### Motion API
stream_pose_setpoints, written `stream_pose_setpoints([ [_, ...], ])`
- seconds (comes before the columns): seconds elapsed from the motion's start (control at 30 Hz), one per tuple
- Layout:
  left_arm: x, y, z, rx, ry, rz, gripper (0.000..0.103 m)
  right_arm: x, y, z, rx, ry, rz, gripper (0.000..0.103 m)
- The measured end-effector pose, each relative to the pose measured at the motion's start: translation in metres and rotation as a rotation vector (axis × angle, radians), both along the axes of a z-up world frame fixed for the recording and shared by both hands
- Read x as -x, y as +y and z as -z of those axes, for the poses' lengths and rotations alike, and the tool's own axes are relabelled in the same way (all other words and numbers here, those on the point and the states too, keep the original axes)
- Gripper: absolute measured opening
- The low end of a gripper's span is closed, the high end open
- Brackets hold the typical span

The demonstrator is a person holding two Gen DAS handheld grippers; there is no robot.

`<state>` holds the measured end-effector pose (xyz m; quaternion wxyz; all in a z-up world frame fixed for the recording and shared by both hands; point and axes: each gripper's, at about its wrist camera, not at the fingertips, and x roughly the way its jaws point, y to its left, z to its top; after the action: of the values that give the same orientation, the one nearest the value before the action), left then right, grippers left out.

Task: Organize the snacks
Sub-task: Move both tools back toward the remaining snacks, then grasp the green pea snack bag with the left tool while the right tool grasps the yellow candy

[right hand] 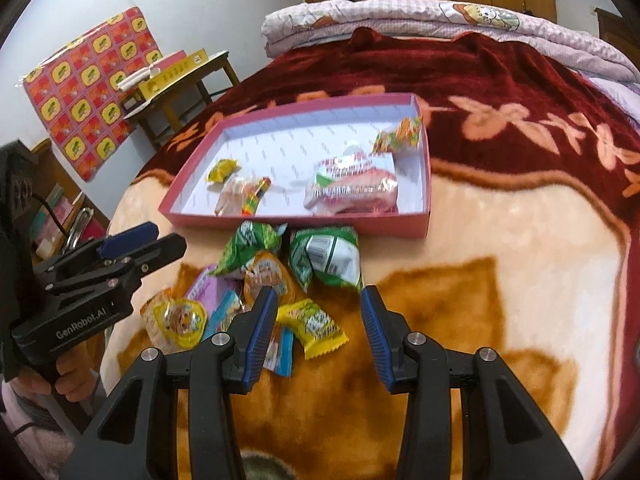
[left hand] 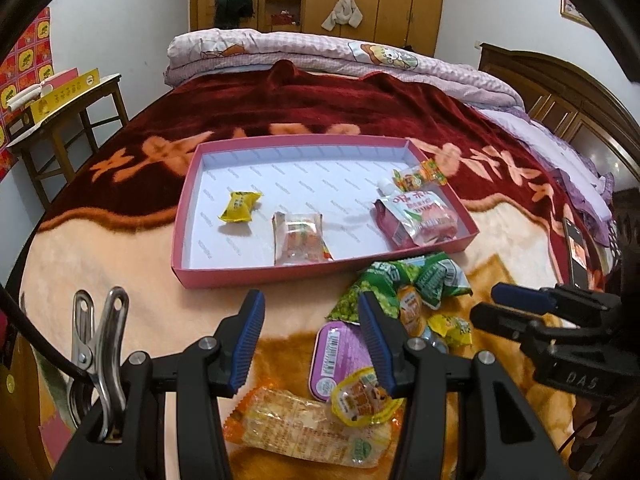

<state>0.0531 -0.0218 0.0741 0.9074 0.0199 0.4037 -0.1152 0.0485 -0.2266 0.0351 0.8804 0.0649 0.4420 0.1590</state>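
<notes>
Far left: a wooden stool [left hand: 76, 116] beside the bed, carrying a yellow box [left hand: 66, 94]. Spread across the bed, a plush blanket [left hand: 120, 256], cream and tan near the cameras, dark red with peach leaves farther back, and a folded pink quilt [left hand: 320, 50] behind that. Left tongs [left hand: 312, 322] spread wide and holding nothing, hovering above the near pile of snacks. Between their blue pads [left hand: 250, 340] in the left wrist view, a purple tin [left hand: 340, 354], overlapped at its near end by a yellow-rimmed jelly cup [left hand: 362, 398], and nearest the camera an orange-edged cracker pack [left hand: 308, 426]. Beyond the tongs, a shallow pink tray [left hand: 280, 272] with a white floor, resting on the blanket. Inside it, from left to right: a yellow wrapped candy [left hand: 239, 206], a clear packet [left hand: 298, 238] near the front wall, a pink spouted pouch [left hand: 416, 216] at the right end, and an orange-and-green packet [left hand: 424, 174] propped in the far right corner. Just in front of the tray's right half, outside it, two green snack bags [right hand: 324, 258] lying side by side, with an orange jelly cup [right hand: 268, 276] and a yellow wrapped sweet [right hand: 314, 326] close below them. Right tongs [right hand: 320, 330] also gaping wide and empty, poised over that right end of the pile, the left pad just above the yellow sweet. Far right in the left wrist view, a phone [left hand: 578, 254] lying on the blanket, well apart from the tray.
</notes>
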Motion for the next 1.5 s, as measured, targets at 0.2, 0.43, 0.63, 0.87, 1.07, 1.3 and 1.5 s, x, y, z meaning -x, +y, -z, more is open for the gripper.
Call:
stream_pose_setpoints([
  [0.2,0.001,-0.004,0.004,-0.002,0.01,0.008,0.051,0.002,0.003,0.012,-0.002,0.035,-0.008,0.045],
  [0.43,-0.001,-0.005,0.009,-0.006,0.022,0.006,0.051,-0.003,0.008,0.026,0.02,0.071,-0.013,0.045],
  [0.63,-0.003,-0.011,0.014,-0.008,0.034,0.018,0.051,-0.005,0.007,0.033,0.003,0.077,-0.007,0.044],
  [0.87,-0.009,-0.018,0.015,0.004,0.047,0.028,0.051,-0.003,0.007,0.03,-0.007,0.038,-0.016,0.027],
  [1.07,-0.008,-0.019,0.008,0.043,0.03,0.047,0.051,0.001,0.002,0.022,0.029,-0.002,0.009,0.025],
  [1.3,-0.016,-0.033,0.011,0.024,0.025,0.077,0.051,-0.001,-0.008,0.022,0.032,-0.001,0.035,0.02],
  [1.5,-0.028,-0.04,0.024,-0.004,0.047,0.066,0.051,-0.001,-0.005,0.027,0.03,0.006,0.012,0.02],
])
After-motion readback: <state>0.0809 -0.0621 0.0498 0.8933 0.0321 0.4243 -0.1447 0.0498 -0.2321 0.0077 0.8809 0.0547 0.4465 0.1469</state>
